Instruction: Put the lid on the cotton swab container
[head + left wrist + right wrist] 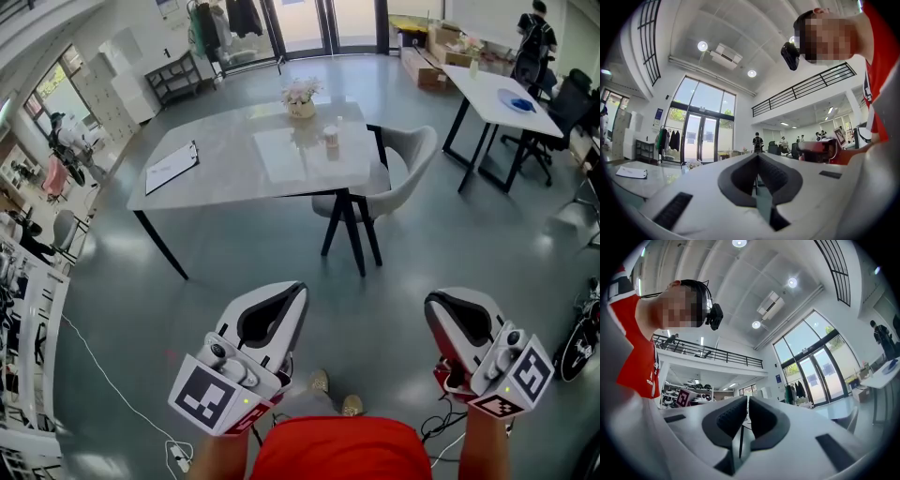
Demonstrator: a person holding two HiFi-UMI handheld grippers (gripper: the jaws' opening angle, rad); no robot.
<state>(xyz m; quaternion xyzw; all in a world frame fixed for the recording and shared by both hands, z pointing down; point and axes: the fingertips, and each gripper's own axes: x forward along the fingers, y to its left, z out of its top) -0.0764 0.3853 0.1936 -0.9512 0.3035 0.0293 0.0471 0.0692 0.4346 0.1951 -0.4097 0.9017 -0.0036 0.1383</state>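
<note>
A small pale cylinder that may be the cotton swab container stands on the grey marble table, far ahead of me; no separate lid can be made out. Both grippers hang low near my body, well short of the table. My left gripper is shut with nothing in it, and its tips meet in the left gripper view. My right gripper holds nothing. The right gripper view shows its jaws parted by a narrow slit.
A flower pot and a clipboard also sit on the table. A grey chair is tucked at its right side. A white table and a person are at the back right. A cable trails on the floor.
</note>
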